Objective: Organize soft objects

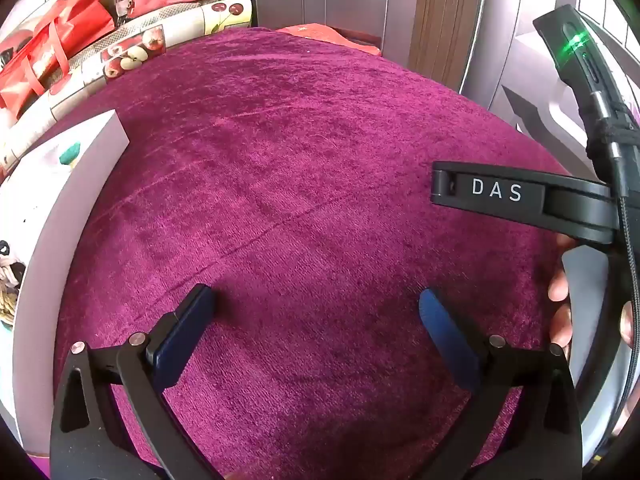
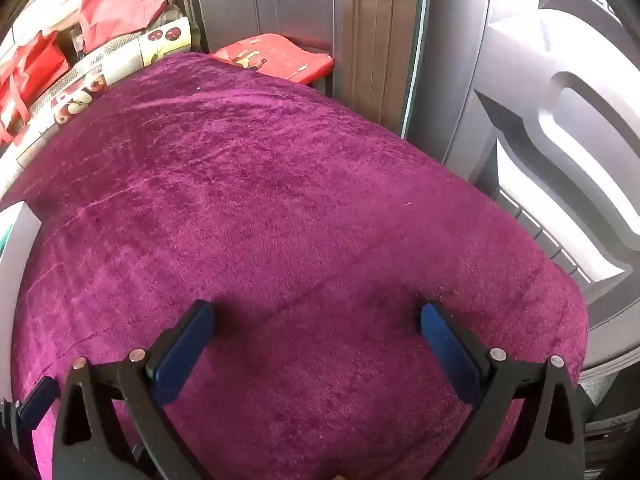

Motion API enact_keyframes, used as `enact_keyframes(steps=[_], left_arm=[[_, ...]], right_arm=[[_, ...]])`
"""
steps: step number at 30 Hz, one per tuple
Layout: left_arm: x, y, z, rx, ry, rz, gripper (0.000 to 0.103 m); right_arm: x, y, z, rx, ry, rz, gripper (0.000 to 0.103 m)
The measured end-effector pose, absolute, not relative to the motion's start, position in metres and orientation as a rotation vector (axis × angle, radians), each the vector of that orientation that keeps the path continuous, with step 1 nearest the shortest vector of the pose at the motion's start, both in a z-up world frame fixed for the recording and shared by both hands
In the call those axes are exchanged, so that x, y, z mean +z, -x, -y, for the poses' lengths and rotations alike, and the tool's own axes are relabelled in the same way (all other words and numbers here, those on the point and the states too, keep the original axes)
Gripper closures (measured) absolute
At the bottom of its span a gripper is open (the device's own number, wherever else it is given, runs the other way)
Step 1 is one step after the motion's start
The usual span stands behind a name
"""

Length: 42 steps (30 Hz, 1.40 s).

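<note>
A white box (image 1: 52,216) stands at the left edge of the magenta velvet cloth (image 1: 304,184). Inside it I see a teal item (image 1: 70,153) and a black-and-white soft thing (image 1: 8,264), mostly cut off. My left gripper (image 1: 316,312) is open and empty above the cloth. The right gripper's body, marked DAS (image 1: 520,204), shows at the right of the left wrist view with a hand on it. My right gripper (image 2: 318,328) is open and empty over the cloth (image 2: 280,200). The box's corner (image 2: 18,236) shows at the left of the right wrist view.
Red bags (image 1: 52,40) and a fruit-print cloth (image 1: 132,52) lie at the back left. A red flat packet (image 2: 276,60) sits past the far edge. Grey panelled doors (image 2: 540,120) stand close on the right. The left gripper's finger (image 2: 36,398) shows at lower left.
</note>
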State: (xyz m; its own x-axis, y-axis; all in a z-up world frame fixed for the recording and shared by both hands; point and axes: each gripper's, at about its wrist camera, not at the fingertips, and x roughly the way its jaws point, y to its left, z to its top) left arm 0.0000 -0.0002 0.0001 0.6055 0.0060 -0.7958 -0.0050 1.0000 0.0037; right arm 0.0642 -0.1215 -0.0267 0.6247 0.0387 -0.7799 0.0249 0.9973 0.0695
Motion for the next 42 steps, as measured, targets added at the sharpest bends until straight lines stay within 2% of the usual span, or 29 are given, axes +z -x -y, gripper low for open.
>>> enact_keyframes(steps=[42], left_arm=[[0.0,0.0,0.0,0.003,0.005,-0.921,0.001]], right_arm=[[-0.0257,-0.069,0.1198,-0.074,-0.102,-0.849,0.0]])
